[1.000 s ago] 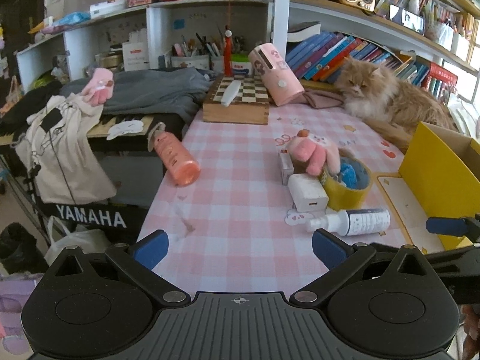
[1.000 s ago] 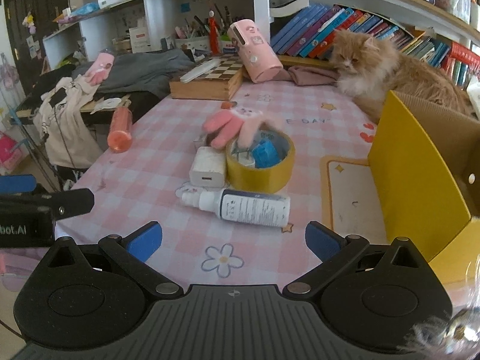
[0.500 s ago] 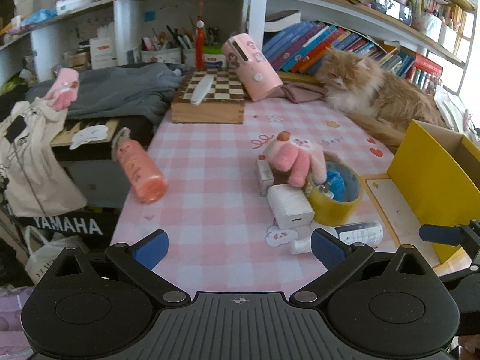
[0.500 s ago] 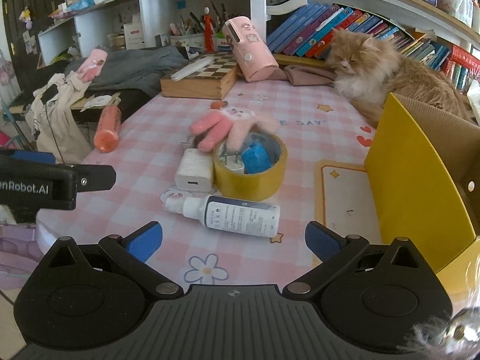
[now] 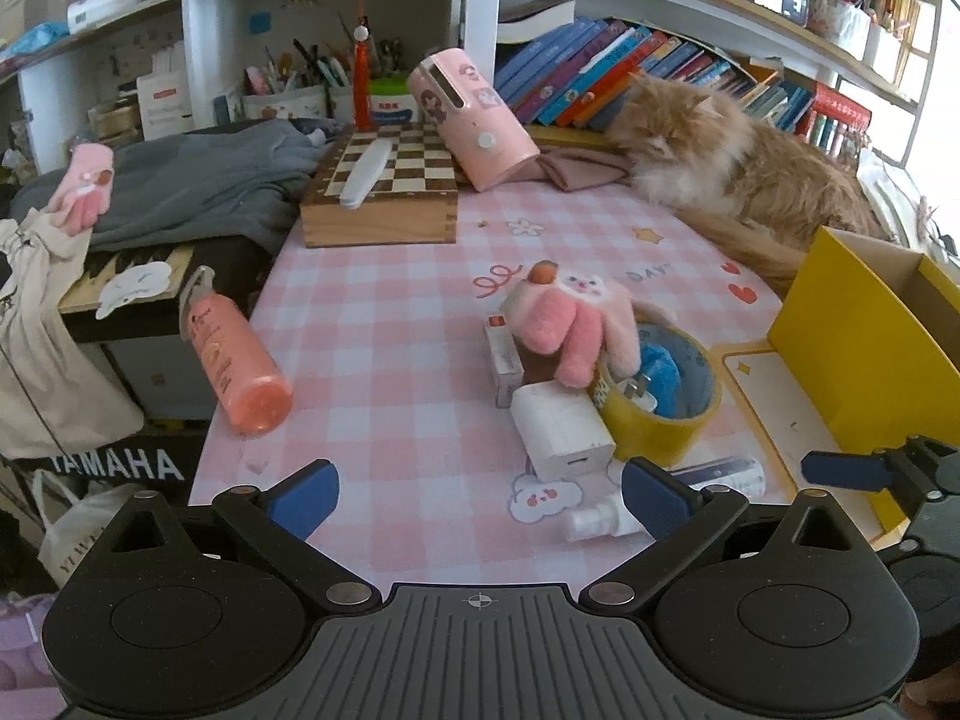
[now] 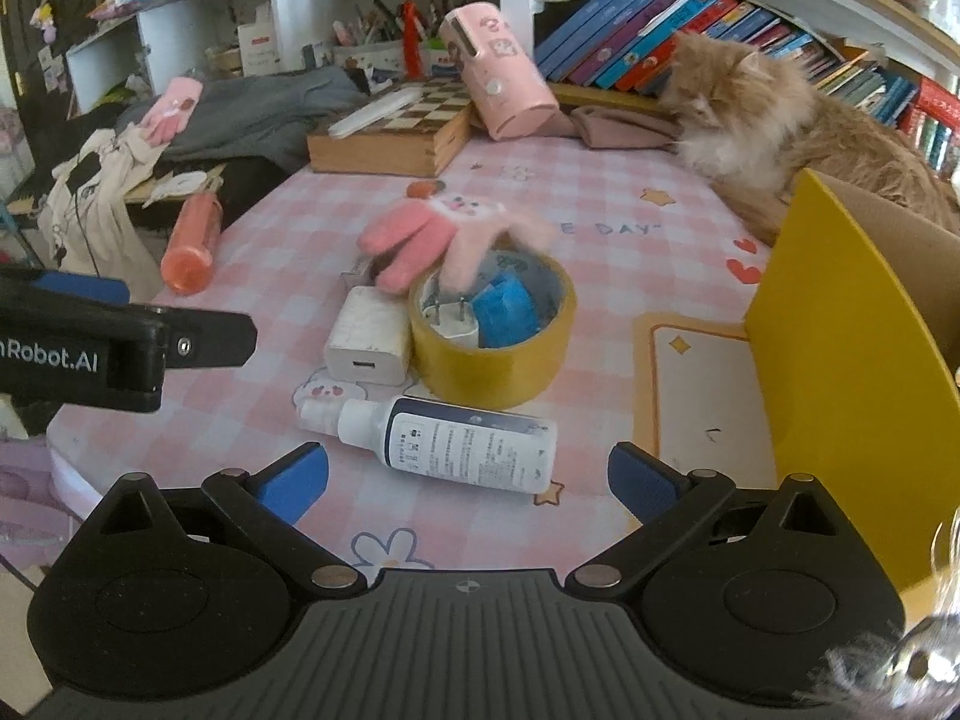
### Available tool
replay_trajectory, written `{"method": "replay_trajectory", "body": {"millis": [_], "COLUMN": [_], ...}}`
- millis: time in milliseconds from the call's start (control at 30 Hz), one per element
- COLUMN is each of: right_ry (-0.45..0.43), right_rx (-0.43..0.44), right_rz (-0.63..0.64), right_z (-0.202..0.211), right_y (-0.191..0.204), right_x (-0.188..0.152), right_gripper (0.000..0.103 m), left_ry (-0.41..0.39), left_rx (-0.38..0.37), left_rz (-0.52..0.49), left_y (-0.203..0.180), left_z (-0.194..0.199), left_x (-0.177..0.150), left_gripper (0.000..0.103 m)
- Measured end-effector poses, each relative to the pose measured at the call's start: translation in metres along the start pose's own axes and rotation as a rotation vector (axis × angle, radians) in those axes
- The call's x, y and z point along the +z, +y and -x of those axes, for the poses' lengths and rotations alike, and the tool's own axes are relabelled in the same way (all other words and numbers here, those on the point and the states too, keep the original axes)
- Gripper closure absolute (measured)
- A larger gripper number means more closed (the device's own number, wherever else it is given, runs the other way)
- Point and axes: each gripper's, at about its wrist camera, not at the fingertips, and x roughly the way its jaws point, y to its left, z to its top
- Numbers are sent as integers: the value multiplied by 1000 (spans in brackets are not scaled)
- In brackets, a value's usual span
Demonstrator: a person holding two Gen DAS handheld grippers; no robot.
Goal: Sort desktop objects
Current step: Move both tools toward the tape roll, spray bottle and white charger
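On the pink checked tablecloth [image 5: 384, 312] lies a cluster: a yellow tape roll [image 6: 498, 354] holding a blue object and a plug, a pink plush glove [image 6: 432, 234] draped over its rim, a white charger [image 6: 367, 342] and a white spray bottle [image 6: 462, 444] on its side. An orange-pink bottle [image 5: 231, 363] lies apart at the left edge. My left gripper [image 5: 480, 495] hovers open over the near table edge, empty. My right gripper [image 6: 468, 474] is open too, with the spray bottle just ahead of its fingers. A yellow box [image 6: 852, 360] stands at the right.
A fluffy orange cat [image 5: 738, 168] lies at the back right by the books. A wooden chessboard box [image 5: 384, 192] and a tilted pink cylinder case [image 5: 474, 120] sit at the back. Grey clothes and bags crowd the left, beyond the table edge.
Both grippers moved forward, closer to the cluster; the objects now look larger. The left gripper also swung right, toward the charger and tape. Nothing on the table moved.
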Motion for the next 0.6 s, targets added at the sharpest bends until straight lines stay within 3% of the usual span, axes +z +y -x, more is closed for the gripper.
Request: {"method": "replay_trajectory", "body": {"millis": [333, 600], "right_ry": [66, 105], "right_rx": [32, 104], "right_rz": [70, 386], "right_z": [-34, -48], "right_y": [2, 11], "right_x": [12, 11], "right_gripper": [2, 7], "left_ry": [22, 49], "left_rx": [39, 42], "left_rz": [2, 21], "left_y": [4, 8], "left_z": [-7, -15], "left_x": [10, 11], "left_gripper": [1, 1]}}
